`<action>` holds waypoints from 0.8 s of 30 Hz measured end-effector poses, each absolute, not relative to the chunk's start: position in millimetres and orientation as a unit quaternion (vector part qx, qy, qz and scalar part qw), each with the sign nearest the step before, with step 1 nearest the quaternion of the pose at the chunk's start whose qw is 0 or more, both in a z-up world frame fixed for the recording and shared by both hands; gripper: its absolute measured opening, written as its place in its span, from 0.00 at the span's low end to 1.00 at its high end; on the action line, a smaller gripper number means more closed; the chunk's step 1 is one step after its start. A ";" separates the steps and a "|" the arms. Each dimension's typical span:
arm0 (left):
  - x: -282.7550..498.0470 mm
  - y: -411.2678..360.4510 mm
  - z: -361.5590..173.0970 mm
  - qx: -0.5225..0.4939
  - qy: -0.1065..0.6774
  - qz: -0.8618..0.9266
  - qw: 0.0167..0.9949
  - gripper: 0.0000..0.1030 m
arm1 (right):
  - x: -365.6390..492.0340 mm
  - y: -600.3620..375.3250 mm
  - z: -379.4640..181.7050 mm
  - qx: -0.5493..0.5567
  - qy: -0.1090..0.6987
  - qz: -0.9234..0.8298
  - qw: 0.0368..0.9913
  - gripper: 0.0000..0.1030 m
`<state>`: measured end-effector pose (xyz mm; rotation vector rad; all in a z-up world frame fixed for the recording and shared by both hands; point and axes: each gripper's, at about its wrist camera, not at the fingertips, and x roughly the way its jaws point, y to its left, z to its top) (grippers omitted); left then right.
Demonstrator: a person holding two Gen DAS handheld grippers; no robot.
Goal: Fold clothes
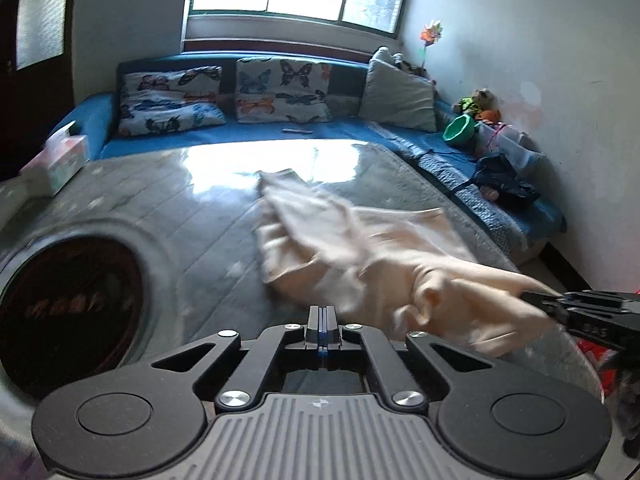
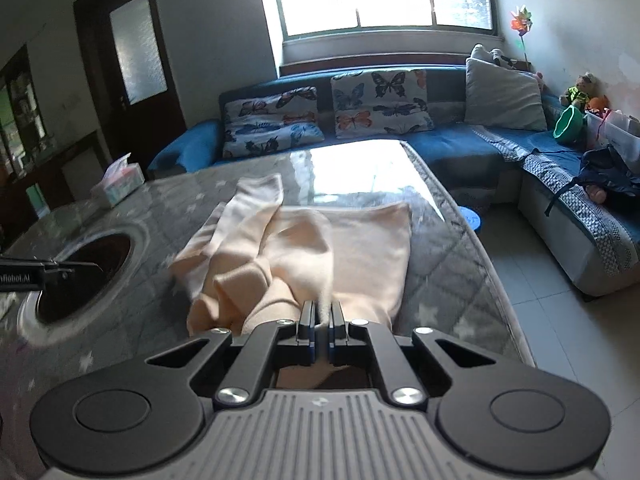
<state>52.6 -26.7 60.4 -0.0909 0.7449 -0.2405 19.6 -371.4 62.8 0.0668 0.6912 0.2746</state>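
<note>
A cream garment (image 1: 360,248) lies crumpled across the grey quilted table (image 1: 168,216). It also shows in the right wrist view (image 2: 320,248), partly folded over itself. My right gripper (image 2: 321,316) is shut on the garment's near edge and lifts it a little; it enters the left wrist view from the right (image 1: 532,298). My left gripper (image 1: 322,320) is shut with nothing between its fingers, just left of the garment's near edge. It shows at the left edge of the right wrist view (image 2: 92,268).
A round dark opening (image 1: 72,304) sits in the table at the left. A tissue box (image 1: 64,156) stands at the far left corner. A blue corner sofa (image 2: 460,136) with butterfly cushions wraps the far and right sides. Tiled floor (image 2: 552,320) lies right of the table.
</note>
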 end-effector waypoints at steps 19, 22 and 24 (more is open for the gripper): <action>95.5 -105.0 64.3 0.001 0.363 -0.216 0.906 0.34 | -61.3 -374.6 43.7 0.036 0.383 0.158 0.909 0.06; 115.2 -132.3 55.9 0.022 0.367 -0.213 0.905 0.47 | -60.6 -376.8 43.2 0.040 0.382 0.161 0.909 0.07; 126.7 -143.4 47.5 0.027 0.375 -0.207 0.903 0.48 | -59.9 -378.1 42.6 0.043 0.383 0.163 0.908 0.07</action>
